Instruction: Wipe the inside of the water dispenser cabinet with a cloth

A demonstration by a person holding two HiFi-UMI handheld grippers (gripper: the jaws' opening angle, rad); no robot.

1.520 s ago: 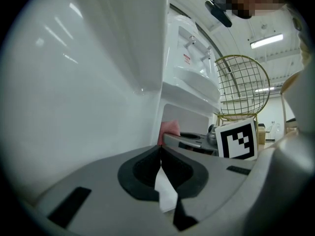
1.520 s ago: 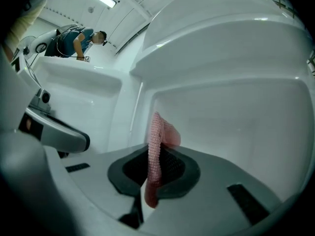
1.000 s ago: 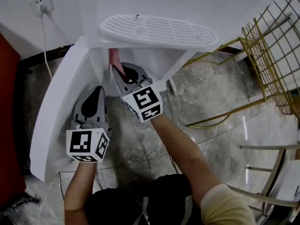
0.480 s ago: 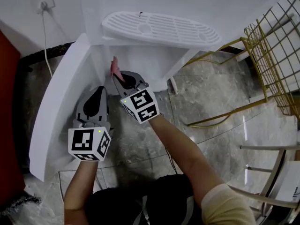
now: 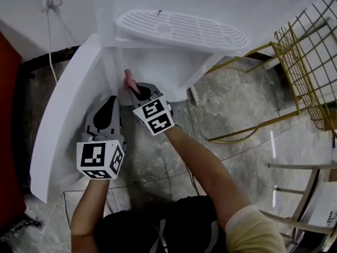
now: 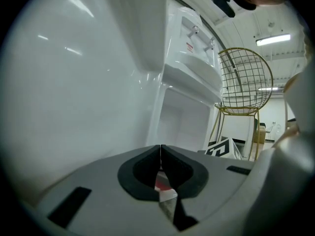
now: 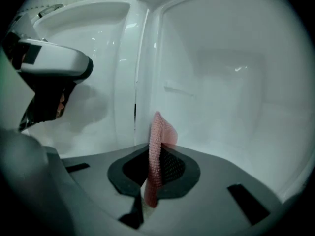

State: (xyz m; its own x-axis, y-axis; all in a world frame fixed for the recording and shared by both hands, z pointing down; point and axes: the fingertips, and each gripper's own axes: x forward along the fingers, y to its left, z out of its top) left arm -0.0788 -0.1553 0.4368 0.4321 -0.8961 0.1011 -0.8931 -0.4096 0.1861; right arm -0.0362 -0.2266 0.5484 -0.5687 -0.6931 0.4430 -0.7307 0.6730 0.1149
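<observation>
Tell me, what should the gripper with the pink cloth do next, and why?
Probably push the right gripper a little deeper and press the cloth against an inner wall of the cabinet. Its jaws are shut on the cloth, whose tip stands up just inside the opening. I can't tell whether it touches any surface yet, so wiping likely needs that contact first.

The head camera is looking steeply down from above the water dispenser [image 5: 179,33], taking in its open door [image 5: 63,115], the floor [image 5: 237,109] and both tools. The left tool [image 5: 110,100] camera is sitting low beside the door, facing up toward the cabinet [image 6: 184,124] and the wire chair [image 6: 243,80]. The right tool [image 5: 132,87] camera is peering closely into the cabinet, sharing the pink cloth [image 7: 158,141] with the head view.
</observation>
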